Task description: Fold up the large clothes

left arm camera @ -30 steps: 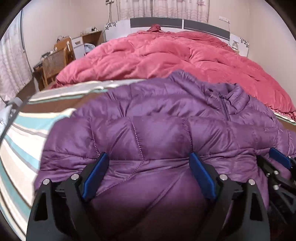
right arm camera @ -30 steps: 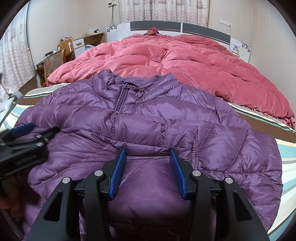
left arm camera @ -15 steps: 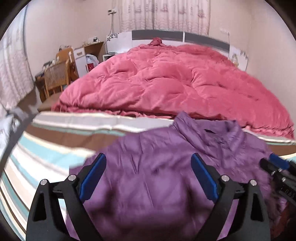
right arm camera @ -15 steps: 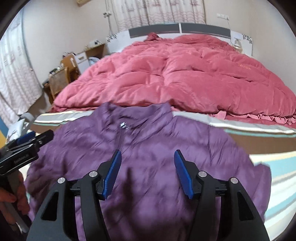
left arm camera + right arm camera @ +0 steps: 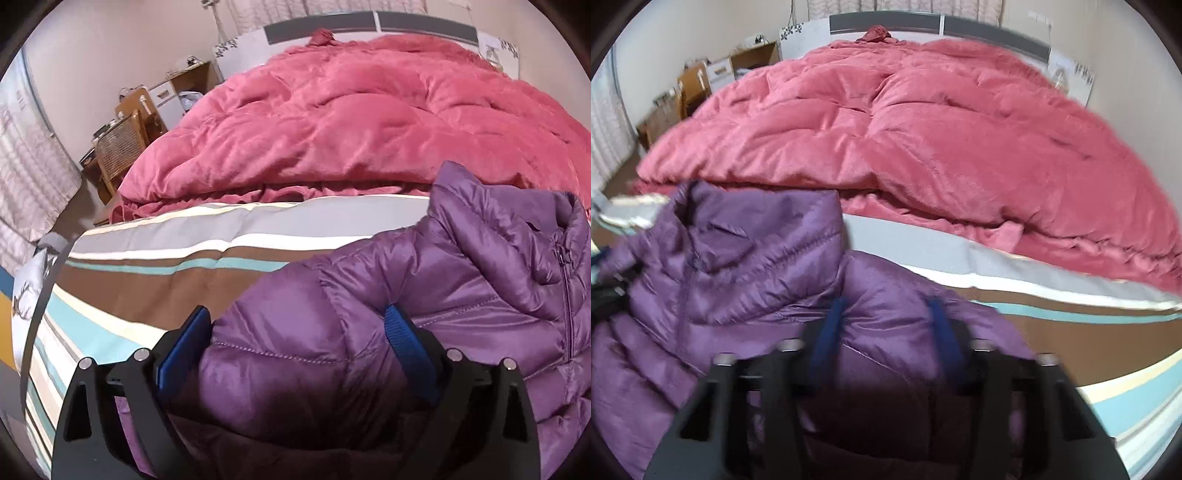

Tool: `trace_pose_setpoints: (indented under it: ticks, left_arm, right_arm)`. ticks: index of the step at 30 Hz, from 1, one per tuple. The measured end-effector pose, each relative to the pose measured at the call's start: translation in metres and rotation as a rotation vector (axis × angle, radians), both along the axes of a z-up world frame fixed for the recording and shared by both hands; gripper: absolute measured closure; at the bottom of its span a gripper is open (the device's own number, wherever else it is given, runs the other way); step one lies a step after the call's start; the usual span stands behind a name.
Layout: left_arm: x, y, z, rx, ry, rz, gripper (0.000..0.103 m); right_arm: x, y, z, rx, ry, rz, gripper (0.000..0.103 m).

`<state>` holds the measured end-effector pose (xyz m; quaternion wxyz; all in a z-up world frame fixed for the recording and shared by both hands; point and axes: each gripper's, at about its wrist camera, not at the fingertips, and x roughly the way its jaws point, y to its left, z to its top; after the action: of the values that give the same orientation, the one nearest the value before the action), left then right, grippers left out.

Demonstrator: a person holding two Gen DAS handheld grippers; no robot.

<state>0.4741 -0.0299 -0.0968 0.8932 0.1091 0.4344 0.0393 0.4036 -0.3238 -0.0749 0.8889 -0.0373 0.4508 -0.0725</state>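
I am holding the purple jacket (image 5: 461,295) at both sides, and it is lying front up on the striped sheet (image 5: 166,273) near the foot edge of the bed, collar pointing toward the pink quilt (image 5: 351,122). My left gripper (image 5: 295,343) is spread wide with a fat roll of the jacket's left side sitting between its fingers; the pads are flanking the padding, and I am judging this a loose hold, not a clamp. My right gripper (image 5: 886,332) is set narrower around the right shoulder area; that view is blurred, so I cannot tell whether it is truly pinching.

Risks I am noting: the shell fabric is looking slick and the filling springy, so a fold is likely to slide out of a loose hold or puff back open. Uneven pull between the two sides is liable to skew the zip line (image 5: 565,295) off centre. Dragging the jacket is liable to ruck the sheet.

Room for moving: bare striped sheet is lying open to the left of the jacket and to its right. Ahead, the quilt's hem is sitting just beyond the collar, limiting forward travel. The bed's left edge is dropping away toward a chair (image 5: 122,147) standing well apart.
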Motion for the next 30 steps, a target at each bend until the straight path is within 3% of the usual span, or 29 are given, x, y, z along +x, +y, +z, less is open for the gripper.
trace_pose_setpoints:
  ticks: [2,3,6,9,14,16,17,18,19,21,24,27,30]
  left_arm:
    - [-0.005,0.004,0.000,0.019,-0.020,0.053,0.008]
    - [-0.008,0.005,0.000,0.027,-0.027,0.069,0.008]
    - [-0.009,0.003,-0.003,0.048,-0.034,0.069,0.008]
    - [-0.002,0.004,-0.007,0.056,-0.034,0.089,0.002]
    - [0.004,0.006,-0.002,0.053,-0.012,0.077,0.002]
    - [-0.001,0.009,0.007,0.032,0.003,0.059,0.002]
    - [-0.011,0.012,0.016,0.025,-0.027,0.051,0.002]
    - [-0.019,0.014,0.024,0.026,-0.054,0.044,0.002]
    - [-0.032,0.017,0.036,0.034,-0.095,0.030,0.002]
    - [-0.054,0.023,0.051,0.029,-0.138,0.016,0.002]
    - [-0.098,0.037,0.063,-0.050,-0.150,-0.011,0.002]
    - [-0.130,0.044,0.058,-0.087,-0.138,-0.029,0.002]
    - [-0.140,0.040,0.039,-0.039,-0.110,-0.031,0.002]
  right_arm:
    - [-0.009,0.001,0.000,-0.036,-0.019,-0.032,0.098]
    - [-0.011,-0.002,-0.001,-0.029,-0.023,-0.049,0.099]
    - [-0.009,-0.013,-0.008,0.014,-0.027,-0.087,0.099]
    - [-0.002,-0.011,-0.011,-0.007,-0.027,-0.084,0.099]
    - [0.001,-0.006,-0.001,-0.039,0.021,-0.035,0.098]
    - [-0.007,-0.008,0.012,0.013,0.015,-0.034,0.091]
    - [-0.015,-0.010,0.021,0.055,-0.010,-0.039,0.072]
    - [-0.029,-0.009,0.034,0.084,-0.050,-0.051,0.043]
    - [-0.040,-0.006,0.043,0.094,-0.085,-0.042,0.033]
    - [-0.069,0.009,0.061,0.085,-0.150,0.027,0.031]
    - [-0.108,0.033,0.070,0.076,-0.177,0.095,0.031]
    - [-0.137,0.053,0.062,0.079,-0.169,0.123,0.032]
    - [-0.141,0.068,0.037,0.074,-0.103,0.137,0.037]
